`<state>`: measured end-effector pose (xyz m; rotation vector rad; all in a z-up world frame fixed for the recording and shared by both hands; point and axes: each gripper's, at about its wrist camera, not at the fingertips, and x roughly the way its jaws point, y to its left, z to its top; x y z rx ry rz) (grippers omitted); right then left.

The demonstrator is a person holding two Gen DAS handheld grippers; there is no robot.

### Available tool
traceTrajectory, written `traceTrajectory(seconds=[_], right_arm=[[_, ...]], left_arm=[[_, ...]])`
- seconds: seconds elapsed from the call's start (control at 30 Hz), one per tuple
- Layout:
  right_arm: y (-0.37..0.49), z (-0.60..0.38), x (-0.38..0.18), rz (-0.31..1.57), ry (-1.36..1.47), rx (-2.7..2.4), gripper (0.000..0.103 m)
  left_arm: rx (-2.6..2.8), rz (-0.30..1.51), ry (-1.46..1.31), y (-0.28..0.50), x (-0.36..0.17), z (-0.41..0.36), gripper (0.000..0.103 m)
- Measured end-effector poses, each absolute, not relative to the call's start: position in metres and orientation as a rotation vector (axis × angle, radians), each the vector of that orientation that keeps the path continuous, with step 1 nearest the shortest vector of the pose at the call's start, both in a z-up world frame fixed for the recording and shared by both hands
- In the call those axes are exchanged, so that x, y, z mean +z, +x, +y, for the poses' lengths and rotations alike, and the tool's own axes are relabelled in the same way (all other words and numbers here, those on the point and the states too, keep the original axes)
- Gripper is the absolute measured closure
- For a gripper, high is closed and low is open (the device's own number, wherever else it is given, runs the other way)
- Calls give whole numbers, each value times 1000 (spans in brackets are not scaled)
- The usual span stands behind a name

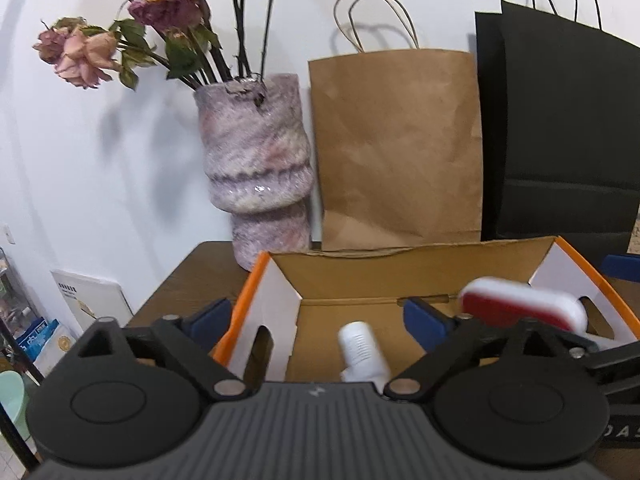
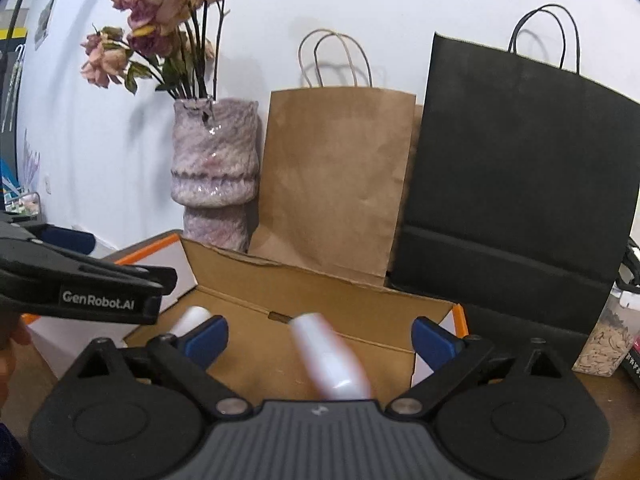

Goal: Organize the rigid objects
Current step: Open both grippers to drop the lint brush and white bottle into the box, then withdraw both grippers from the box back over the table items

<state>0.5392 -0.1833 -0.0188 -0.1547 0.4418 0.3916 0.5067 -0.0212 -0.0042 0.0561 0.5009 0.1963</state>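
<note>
Against the white wall your worktop [image 1: 184, 276] carries the cardboard box [image 1: 360, 276], and both your left tongs [image 1: 318, 320] and right tongs [image 2: 320, 338] gape wide, gripping nothing, with a white bottle [image 1: 362, 350] and a blurred red-and-white piece [image 1: 524, 304] inside the box.

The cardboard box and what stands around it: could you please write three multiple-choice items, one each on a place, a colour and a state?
1. What stands directly left of the brown paper bag?
A. vase of dried roses
B. black paper bag
C. lamp

2. What colour is the cardboard box rim?
A. green
B. orange
C. purple

3. How do the right gripper jaws stand?
A. clamped on the box wall
B. shut, empty
C. wide open

Key: 1 A, the vase is beside it; 2 B, orange edges show; 3 C, the blue pads stand far apart.
</note>
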Motion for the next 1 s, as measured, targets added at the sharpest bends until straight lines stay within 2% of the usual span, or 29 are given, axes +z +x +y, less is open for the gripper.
traceTrajectory(seconds=[0.2, 1.0], right_arm=[[537, -184, -14, 426, -164, 384, 0], [515, -192, -11, 418, -162, 325, 0]], left_arm=[[197, 500, 50, 506, -2, -20, 0], [169, 482, 44, 482, 7, -23, 0]])
